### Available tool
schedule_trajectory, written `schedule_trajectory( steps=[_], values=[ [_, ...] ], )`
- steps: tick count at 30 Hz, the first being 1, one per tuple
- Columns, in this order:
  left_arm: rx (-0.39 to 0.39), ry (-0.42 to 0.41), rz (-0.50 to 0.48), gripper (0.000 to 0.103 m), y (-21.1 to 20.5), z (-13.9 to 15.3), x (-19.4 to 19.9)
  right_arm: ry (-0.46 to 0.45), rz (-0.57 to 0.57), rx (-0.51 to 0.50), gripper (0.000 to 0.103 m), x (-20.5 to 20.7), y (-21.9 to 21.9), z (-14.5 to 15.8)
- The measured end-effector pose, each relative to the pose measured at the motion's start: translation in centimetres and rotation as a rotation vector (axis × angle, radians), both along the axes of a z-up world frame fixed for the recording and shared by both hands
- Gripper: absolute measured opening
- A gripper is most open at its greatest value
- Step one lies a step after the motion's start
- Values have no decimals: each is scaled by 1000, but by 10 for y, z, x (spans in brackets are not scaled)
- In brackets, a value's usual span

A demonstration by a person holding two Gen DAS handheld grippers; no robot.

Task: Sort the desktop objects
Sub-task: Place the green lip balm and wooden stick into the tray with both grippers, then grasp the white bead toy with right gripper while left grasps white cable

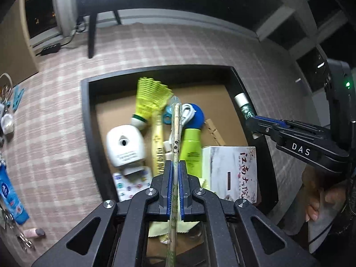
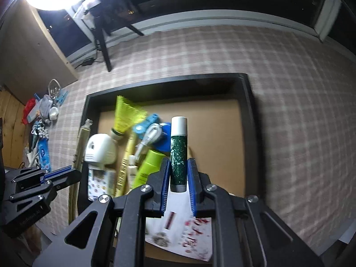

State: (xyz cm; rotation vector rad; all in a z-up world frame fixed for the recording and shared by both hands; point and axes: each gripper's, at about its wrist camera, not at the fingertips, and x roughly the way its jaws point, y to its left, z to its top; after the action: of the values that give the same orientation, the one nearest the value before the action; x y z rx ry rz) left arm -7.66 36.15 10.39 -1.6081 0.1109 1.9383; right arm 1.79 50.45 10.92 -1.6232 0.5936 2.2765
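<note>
My left gripper (image 1: pixel 175 164) is shut on a long thin stick in a clear wrapper (image 1: pixel 176 129), which hangs over the black tray (image 1: pixel 85 111). In the tray lie a yellow shuttlecock (image 1: pixel 149 102), a white device (image 1: pixel 124 146), a green bottle (image 1: pixel 191 149) and a white box with red characters (image 1: pixel 233 173). My right gripper (image 2: pixel 179 164) is shut on a green speckled tube with a white cap (image 2: pixel 178 146), held upright above the tray's (image 2: pixel 249 111) brown floor. Each gripper shows in the other's view: the right one (image 1: pixel 250 120) at the tray's right rim, the left one (image 2: pixel 75 173) at its left rim.
A checked tablecloth (image 2: pixel 289 89) covers the table around the tray. Several loose small items (image 2: pixel 44 115) lie in a pile at the left, among them a blue packet (image 1: pixel 9 198). A dark chair leg (image 1: pixel 91 35) stands beyond the table. A person's hand (image 1: pixel 316 209) shows at the right.
</note>
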Motion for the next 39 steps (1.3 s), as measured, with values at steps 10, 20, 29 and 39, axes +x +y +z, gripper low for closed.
schedule_trajectory(
  steps=[10, 20, 29, 39],
  values=[
    [-68, 99, -20, 30, 14, 9, 20, -5, 17, 32, 25, 17, -6, 1],
    [-102, 186, 21, 32, -19, 32, 43, 46, 60, 38, 26, 28, -36, 15],
    [-101, 247, 53, 37, -76, 51, 65, 109, 117, 26, 34, 33, -91, 34],
    [-115, 206, 156, 41, -183, 30, 64, 151, 172, 52, 38, 16, -165, 39]
  ],
)
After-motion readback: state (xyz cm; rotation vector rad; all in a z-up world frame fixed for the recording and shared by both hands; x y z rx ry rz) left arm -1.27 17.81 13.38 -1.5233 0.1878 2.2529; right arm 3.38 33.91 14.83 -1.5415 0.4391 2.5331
